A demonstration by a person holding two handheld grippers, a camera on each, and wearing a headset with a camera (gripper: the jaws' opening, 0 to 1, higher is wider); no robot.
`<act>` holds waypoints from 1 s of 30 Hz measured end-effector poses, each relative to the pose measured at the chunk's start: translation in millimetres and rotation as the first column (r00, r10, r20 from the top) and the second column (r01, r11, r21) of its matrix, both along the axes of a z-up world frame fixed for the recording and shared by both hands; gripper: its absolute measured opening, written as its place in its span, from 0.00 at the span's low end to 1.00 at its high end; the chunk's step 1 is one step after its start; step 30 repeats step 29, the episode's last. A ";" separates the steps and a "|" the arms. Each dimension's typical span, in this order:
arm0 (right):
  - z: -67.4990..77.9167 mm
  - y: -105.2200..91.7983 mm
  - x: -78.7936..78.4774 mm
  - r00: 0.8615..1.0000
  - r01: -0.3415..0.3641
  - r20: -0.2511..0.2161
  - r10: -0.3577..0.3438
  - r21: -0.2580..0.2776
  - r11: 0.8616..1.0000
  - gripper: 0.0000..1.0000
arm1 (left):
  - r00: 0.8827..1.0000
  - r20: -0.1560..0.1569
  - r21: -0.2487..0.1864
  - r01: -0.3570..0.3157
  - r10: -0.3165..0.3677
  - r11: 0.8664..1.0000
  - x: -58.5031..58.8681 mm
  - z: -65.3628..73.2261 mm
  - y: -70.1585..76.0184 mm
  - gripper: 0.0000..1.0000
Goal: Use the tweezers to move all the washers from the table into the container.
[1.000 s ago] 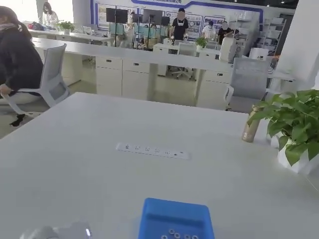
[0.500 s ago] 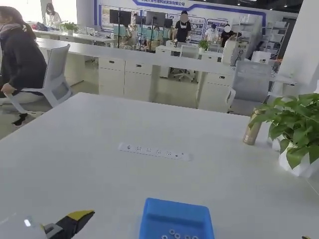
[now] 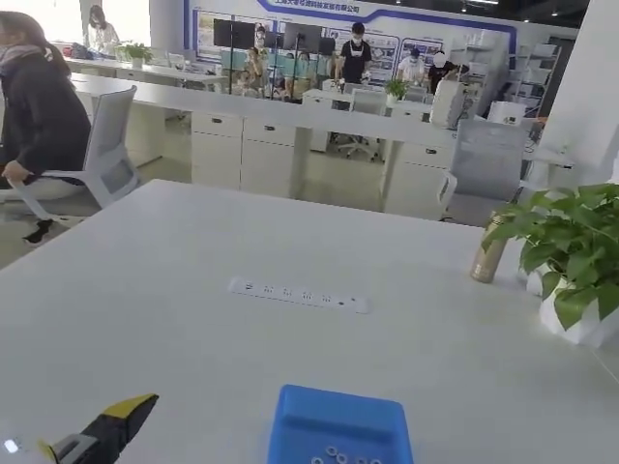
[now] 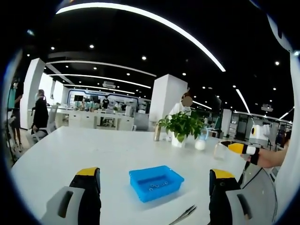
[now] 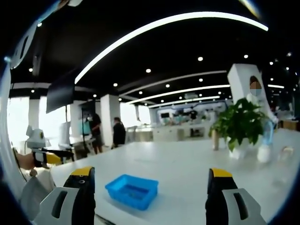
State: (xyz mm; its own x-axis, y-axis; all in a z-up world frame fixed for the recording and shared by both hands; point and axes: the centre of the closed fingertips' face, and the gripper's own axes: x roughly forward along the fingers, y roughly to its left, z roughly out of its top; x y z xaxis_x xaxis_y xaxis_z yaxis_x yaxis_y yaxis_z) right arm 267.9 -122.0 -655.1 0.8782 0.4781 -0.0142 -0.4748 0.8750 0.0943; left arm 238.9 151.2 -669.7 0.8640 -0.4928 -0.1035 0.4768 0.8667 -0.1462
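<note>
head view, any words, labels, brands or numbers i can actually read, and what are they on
No text can be read.
Wall banner at the far end of the room: blue lettering, too blurred to read.
Power strip on the table: small marks by the sockets, too small to read.
Blue container: no label or print visible.

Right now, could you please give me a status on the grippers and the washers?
Left gripper open, right gripper open, both empty. Washers lie in blue container. Tweezers flat on table, not yet gripped. Nothing in the way.
</note>
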 end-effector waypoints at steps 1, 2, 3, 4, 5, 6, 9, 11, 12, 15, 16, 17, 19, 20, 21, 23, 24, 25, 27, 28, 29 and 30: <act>-0.4 -0.4 0.6 1.000 0.000 -0.002 0.000 0.001 1.000 0.99 | 1.000 -0.001 -0.003 0.000 0.000 1.000 0.1 -0.2 0.3 0.99; -0.7 -0.4 0.8 1.000 0.001 -0.003 -0.001 0.001 1.000 0.99 | 1.000 -0.005 -0.007 -0.005 0.005 1.000 0.2 -0.4 1.3 0.99; -0.8 -0.2 1.2 1.000 0.001 -0.005 -0.001 0.003 1.000 0.99 | 1.000 -0.008 -0.010 -0.008 0.008 1.000 0.5 -0.8 2.0 0.99; -0.7 0.6 1.0 1.000 -0.001 -0.005 0.001 0.007 1.000 0.99 | 1.000 -0.011 -0.023 -0.007 0.007 1.000 0.1 -0.4 1.9 0.99; -0.8 1.5 0.7 1.000 -0.002 -0.006 0.003 0.010 1.000 0.99 | 1.000 -0.007 -0.030 -0.010 0.010 0.999 0.3 0.6 2.2 0.99; -1.5 2.0 1.5 1.000 -0.002 -0.009 0.002 0.012 1.000 0.99 | 1.000 0.000 -0.035 -0.017 0.017 0.999 0.3 1.9 2.9 0.99; -2.9 4.9 2.0 1.000 -0.006 -0.013 0.007 0.011 1.000 0.99 | 1.000 0.011 -0.024 -0.020 0.021 1.000 -0.3 3.4 2.9 0.99; -4.4 5.3 2.7 1.000 -0.008 -0.017 0.008 0.011 1.000 0.99 | 1.000 0.012 -0.020 -0.027 0.027 0.999 -0.5 3.5 3.6 0.99; -5.3 5.6 2.9 1.000 -0.009 -0.019 0.009 0.013 1.000 0.99 | 1.000 0.011 -0.022 -0.029 0.029 0.999 -0.4 3.7 3.8 0.99; -6.7 4.8 3.9 1.000 -0.007 -0.024 0.008 0.019 1.000 0.99 | 0.999 0.017 -0.053 -0.039 0.040 0.998 -0.2 7.1 6.0 0.99; -6.6 4.5 4.1 1.000 -0.006 -0.024 0.006 0.021 1.000 0.99 | 0.999 0.019 -0.060 -0.039 0.040 0.997 0.0 7.7 6.7 0.99; -6.4 4.0 4.3 1.000 -0.004 -0.026 0.004 0.028 1.000 0.99 | 0.999 0.017 -0.062 -0.046 0.047 0.997 0.4 7.6 8.1 0.99; -5.5 3.4 4.2 1.000 -0.001 -0.024 0.002 0.039 0.999 0.99 | 0.998 0.018 -0.062 -0.051 0.052 0.997 0.5 7.6 9.8 0.99; -5.3 2.6 4.3 1.000 0.003 -0.023 -0.002 0.040 0.999 0.99 | 0.998 0.016 -0.069 -0.053 0.054 0.996 0.4 7.8 10.9 0.99; -5.8 2.0 4.4 1.000 0.005 -0.026 -0.004 0.040 0.999 0.99 | 0.998 0.015 -0.076 -0.056 0.057 0.996 0.5 8.0 12.0 0.99; -7.5 -0.8 5.0 0.999 0.018 -0.027 -0.017 0.038 0.999 0.99 | 0.998 0.011 -0.103 -0.059 0.060 0.993 0.3 9.5 14.4 0.99; -8.8 -1.6 5.1 0.999 0.021 -0.029 -0.020 0.037 0.999 0.99 | 0.998 0.012 -0.110 -0.062 0.064 0.992 0.2 10.2 15.9 0.99; -10.7 -1.9 5.1 0.999 0.022 -0.040 -0.020 0.041 0.999 0.99 | 0.998 0.011 -0.108 -0.066 0.067 0.992 0.4 10.0 16.5 0.99; -12.0 -2.5 4.6 0.999 0.025 -0.048 -0.023 0.054 0.998 0.99 | 0.997 0.003 -0.102 -0.072 0.073 0.992 0.5 8.5 18.3 0.99; -12.0 -2.7 4.4 0.999 0.027 -0.049 -0.024 0.057 0.998 0.99 | 0.997 -0.002 -0.101 -0.072 0.072 0.992 0.1 7.7 18.5 0.99; -12.0 -2.7 4.3 0.998 0.027 -0.050 -0.024 0.061 0.998 0.99 | 0.997 0.000 -0.097 -0.075 0.075 0.992 0.1 7.7 19.3 0.99; -12.0 -2.7 4.3 0.998 0.027 -0.050 -0.024 0.061 0.998 0.99 | 0.997 0.000 -0.097 -0.075 0.075 0.992 0.1 7.7 19.3 0.99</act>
